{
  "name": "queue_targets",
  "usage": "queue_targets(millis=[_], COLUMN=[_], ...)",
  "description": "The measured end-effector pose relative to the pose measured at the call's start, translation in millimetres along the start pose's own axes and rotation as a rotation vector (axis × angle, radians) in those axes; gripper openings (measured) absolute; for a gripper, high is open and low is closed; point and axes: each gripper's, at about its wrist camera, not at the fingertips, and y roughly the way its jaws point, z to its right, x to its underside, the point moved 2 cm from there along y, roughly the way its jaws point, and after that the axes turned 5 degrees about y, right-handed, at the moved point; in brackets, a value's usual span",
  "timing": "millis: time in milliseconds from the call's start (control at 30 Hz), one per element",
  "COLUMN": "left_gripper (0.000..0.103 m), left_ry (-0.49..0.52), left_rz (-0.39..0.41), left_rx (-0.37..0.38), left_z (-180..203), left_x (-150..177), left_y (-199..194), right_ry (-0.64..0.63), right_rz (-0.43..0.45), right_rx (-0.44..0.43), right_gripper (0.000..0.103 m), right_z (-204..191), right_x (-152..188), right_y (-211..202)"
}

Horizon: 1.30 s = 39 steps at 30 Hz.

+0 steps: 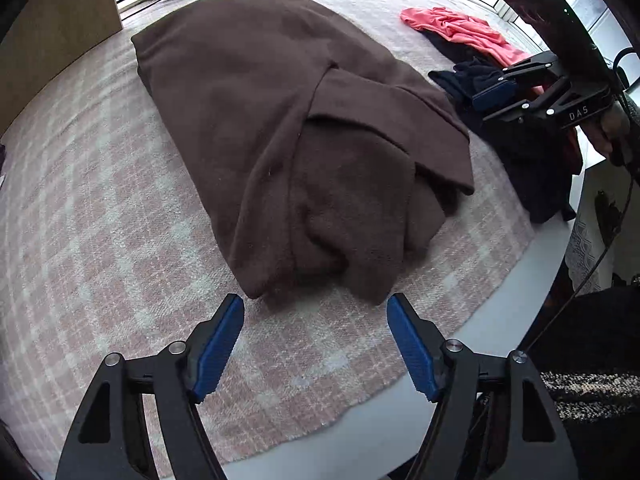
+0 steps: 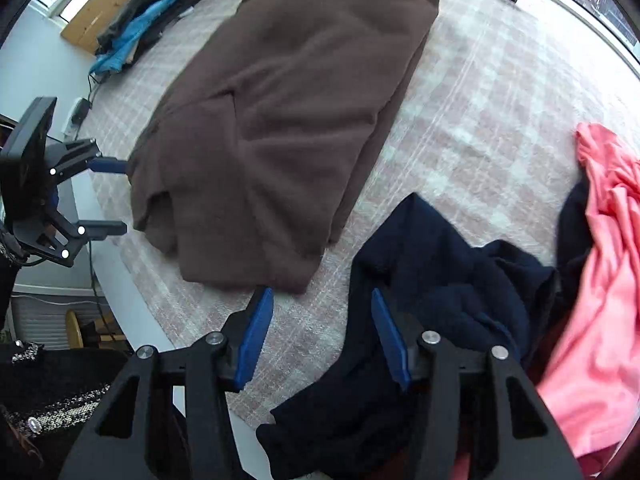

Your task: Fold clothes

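A brown fleece garment [image 1: 300, 132] lies folded lengthwise on the pink checked cloth [image 1: 100, 220], its sleeves laid across the near end. My left gripper [image 1: 315, 308] hovers just short of its near hem, jaws open with only the cloth beneath them. In the right wrist view the same brown garment [image 2: 280, 120] fills the middle, and my right gripper [image 2: 320, 300] stands open over bare cloth beside its corner. A crumpled navy garment [image 2: 440, 300] touches the right finger's outer side. The left gripper [image 2: 120, 196] shows at the left, open, next to the brown hem.
A coral pink garment [image 2: 600, 280] lies beyond the navy one at the right. Blue and dark clothes [image 2: 152, 20] rest on a wooden board at the far left. The white table edge [image 1: 520, 308] curves near me. Windows line the back.
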Motion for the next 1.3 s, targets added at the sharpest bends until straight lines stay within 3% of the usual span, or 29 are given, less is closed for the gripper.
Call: queue_targets(millis=[133, 233, 300, 500, 700, 900, 1100, 1200, 1300], left_gripper=[0.074, 0.074, 0.074, 0.074, 0.074, 0.074, 0.074, 0.074, 0.074], left_ry=[0.009, -0.024, -0.061, -0.151, -0.154, 0.0, 0.084, 0.14, 0.151], left_rz=[0.164, 0.157, 0.153, 0.2, 0.191, 0.192, 0.097, 0.078, 0.081], left_rx=[-0.025, -0.028, -0.041, -0.002, 0.063, 0.078, 0.081, 0.061, 0.049], left_z=[3, -8, -23, -70, -99, -85, -83, -81, -88], left_x=[-10, -13, -13, -16, -29, -36, -53, -60, -66], left_y=[-38, -32, -33, -38, -35, -43, -14, -6, -6], right_ry=[-0.062, -0.075, -0.057, -0.063, -0.06, 0.074, 0.146, 0.162, 0.128], right_rz=[0.194, 0.14, 0.08, 0.147, 0.177, 0.153, 0.208, 0.244, 0.259], right_rx=[-0.128, -0.297, -0.36, -0.224, -0.186, -0.156, -0.165, -0.157, -0.117], right_gripper=[0.045, 0.044, 0.042, 0.042, 0.042, 0.042, 0.042, 0.028, 0.028], right_z=[-35, -80, -109, -145, -161, -142, -146, -150, -163], right_x=[-10, -10, -3, 0, -9, 3, -4, -4, -4], right_y=[-34, -7, 20, 60, 68, 71, 80, 74, 71])
